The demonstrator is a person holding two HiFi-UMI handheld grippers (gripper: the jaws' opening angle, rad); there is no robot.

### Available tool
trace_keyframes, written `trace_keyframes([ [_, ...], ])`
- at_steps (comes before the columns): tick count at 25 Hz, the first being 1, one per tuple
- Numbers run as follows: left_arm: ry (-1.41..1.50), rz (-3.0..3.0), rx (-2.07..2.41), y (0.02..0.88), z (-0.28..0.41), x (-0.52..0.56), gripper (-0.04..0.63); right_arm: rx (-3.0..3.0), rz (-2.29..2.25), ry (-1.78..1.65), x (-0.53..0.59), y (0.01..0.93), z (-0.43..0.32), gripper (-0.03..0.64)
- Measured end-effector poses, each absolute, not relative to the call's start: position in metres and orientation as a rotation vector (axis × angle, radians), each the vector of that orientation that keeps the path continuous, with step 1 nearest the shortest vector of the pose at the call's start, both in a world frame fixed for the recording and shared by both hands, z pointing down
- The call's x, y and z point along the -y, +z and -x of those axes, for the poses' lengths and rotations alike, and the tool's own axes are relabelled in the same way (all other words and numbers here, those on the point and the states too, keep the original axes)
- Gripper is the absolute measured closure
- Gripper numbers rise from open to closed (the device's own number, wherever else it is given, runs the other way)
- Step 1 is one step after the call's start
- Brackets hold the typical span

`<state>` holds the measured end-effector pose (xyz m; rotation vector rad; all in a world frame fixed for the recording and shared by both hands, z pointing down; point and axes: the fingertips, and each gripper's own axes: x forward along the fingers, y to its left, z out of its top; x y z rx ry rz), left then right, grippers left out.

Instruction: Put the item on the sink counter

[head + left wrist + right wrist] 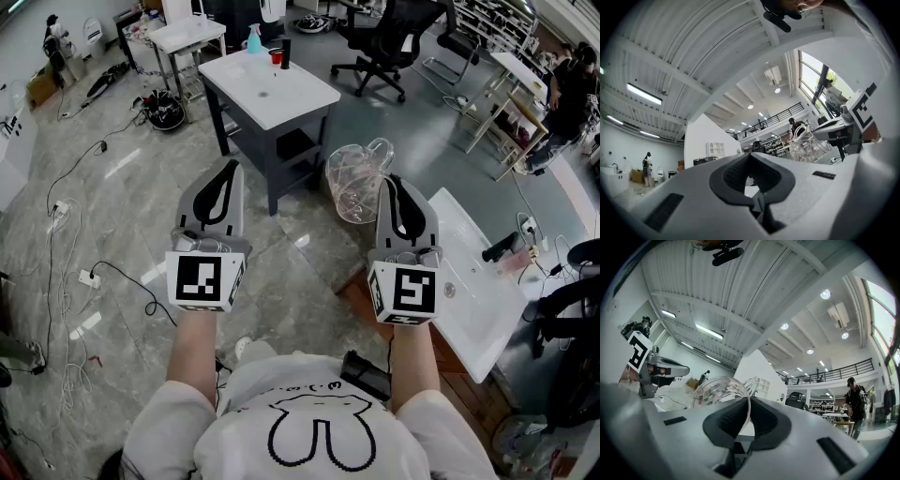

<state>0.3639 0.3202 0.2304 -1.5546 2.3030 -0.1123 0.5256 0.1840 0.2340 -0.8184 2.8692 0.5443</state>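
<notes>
The left gripper (228,172) is seen with its jaws clenched on nothing. The right gripper (394,184) is clamped on a clear pitcher (349,183), whose thin wall is pinched at the rim between the pads. The pitcher is carried in the air, to the left of those jaws and just beyond their tips. Its mouth appears to face up and its long axis to stand near upright, with the handle (380,147) on the far side. Its contents cannot be made out through the clear wall. To the right of the right jaws, a white sink counter (469,314) is cut off by the arm. Well beyond the left jaws, a second white counter (281,98) is topped with a blue spray bottle (254,39) and a red cup (277,58).
</notes>
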Motion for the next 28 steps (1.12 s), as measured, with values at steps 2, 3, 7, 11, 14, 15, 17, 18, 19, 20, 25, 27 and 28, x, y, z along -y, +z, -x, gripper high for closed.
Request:
trace_keyframes([
  [2,-0.119,1.548,-2.305,0.232,-0.372,-0.318,0.586,-2.873,0.819,0.542,-0.18,0.238,-0.533,0.578],
  [3,-0.121,1.545,-2.308,0.233,-0.375,-0.316,0.586,-2.874,0.82,0.541,-0.178,0.24,-0.537,0.578],
  [7,-0.135,1.542,-2.313,0.236,-0.381,-0.31,0.586,-2.886,0.82,0.548,-0.171,0.244,-0.541,0.578],
  [11,-0.147,1.539,-2.313,0.238,-0.378,-0.299,0.586,-2.906,0.797,0.499,-0.161,0.249,-0.537,0.578],
  [14,-0.148,1.546,-2.32,0.244,-0.369,-0.29,0.586,-2.913,0.797,0.485,-0.152,0.252,-0.532,0.578],
  [15,-0.147,1.551,-2.316,0.244,-0.365,-0.286,0.586,-2.915,0.801,0.489,-0.148,0.253,-0.529,0.578],
  [17,-0.147,1.559,-2.309,0.245,-0.354,-0.276,0.586,-2.917,0.814,0.489,-0.14,0.254,-0.519,0.578],
  [18,-0.149,1.563,-2.309,0.246,-0.348,-0.271,0.586,-2.919,0.823,0.486,-0.134,0.256,-0.514,0.578],
  [19,-0.15,1.566,-2.309,0.247,-0.34,-0.265,0.586,-2.92,0.832,0.486,-0.129,0.258,-0.508,0.578],
  [20,-0.149,1.569,-2.306,0.248,-0.332,-0.26,0.586,-2.921,0.838,0.488,-0.123,0.259,-0.501,0.578],
  [25,-0.142,1.597,-2.279,0.246,-0.277,-0.229,0.586,-2.924,0.863,0.512,-0.095,0.254,-0.448,0.578],
  [27,-0.138,1.607,-2.269,0.242,-0.25,-0.216,0.586,-2.918,0.878,0.513,-0.083,0.248,-0.423,0.578],
  [28,-0.136,1.611,-2.264,0.24,-0.236,-0.208,0.586,-2.914,0.885,0.511,-0.076,0.246,-0.41,0.578],
])
